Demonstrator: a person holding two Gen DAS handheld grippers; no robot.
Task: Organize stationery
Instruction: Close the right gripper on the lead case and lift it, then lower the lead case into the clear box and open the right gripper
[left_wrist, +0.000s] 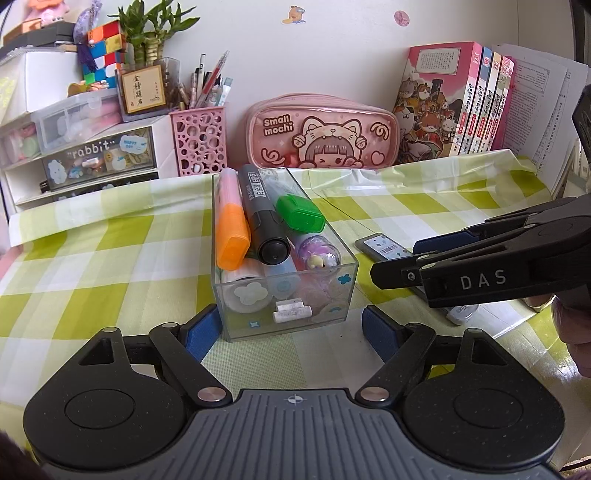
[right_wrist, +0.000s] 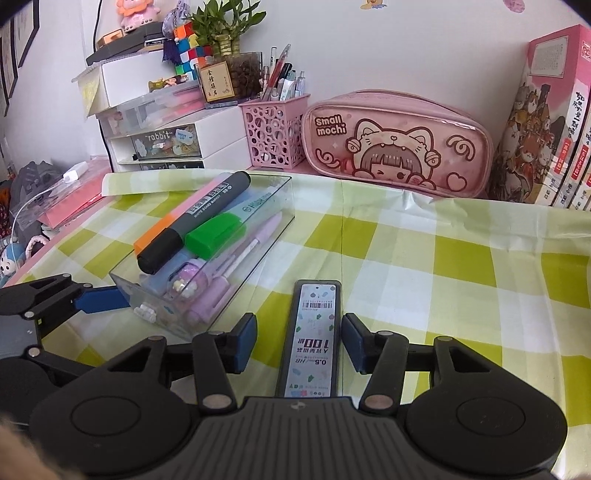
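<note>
The left gripper (left_wrist: 286, 330) straddles the clear acrylic stationery box (left_wrist: 282, 258), one blue pad touching its wall. Rightward, the right gripper (right_wrist: 299, 341) stands apart around the flat grey pencil-lead case (right_wrist: 312, 338) on the green-checked tablecloth (right_wrist: 461, 277); closing off-centre could skid it away.

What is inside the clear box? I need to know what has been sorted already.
The clear box holds an orange highlighter, black marker, green-capped highlighter and purple pens. Items underneath are partly covered.
</note>
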